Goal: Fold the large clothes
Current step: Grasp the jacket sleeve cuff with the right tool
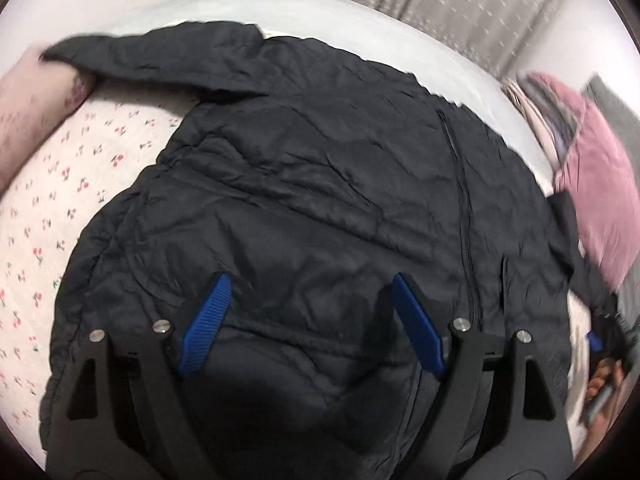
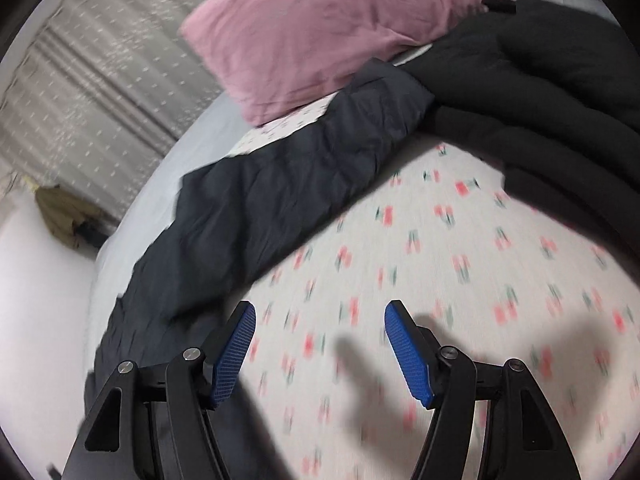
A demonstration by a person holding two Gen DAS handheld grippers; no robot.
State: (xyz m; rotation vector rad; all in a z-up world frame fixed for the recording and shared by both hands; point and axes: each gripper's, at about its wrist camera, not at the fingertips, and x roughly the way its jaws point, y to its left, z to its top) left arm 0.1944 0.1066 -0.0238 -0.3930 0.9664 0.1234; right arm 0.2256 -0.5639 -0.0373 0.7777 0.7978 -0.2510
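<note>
A large black padded jacket [image 1: 320,184] lies spread on the bed, zipper running down its right side, one sleeve reaching to the far left. My left gripper [image 1: 310,284] is open and hovers just above the jacket's lower part, holding nothing. In the right wrist view a sleeve or edge of the jacket [image 2: 272,200] lies diagonally across the sheet. My right gripper [image 2: 320,312] is open and empty over the bare sheet, just right of that dark fabric.
The bed has a white cherry-print sheet [image 2: 460,280]. A pink pillow [image 2: 332,28] lies at the head, also in the left wrist view [image 1: 600,184]. A heap of black clothing [image 2: 552,92] lies at the right. Grey curtains [image 2: 92,92] hang behind the bed.
</note>
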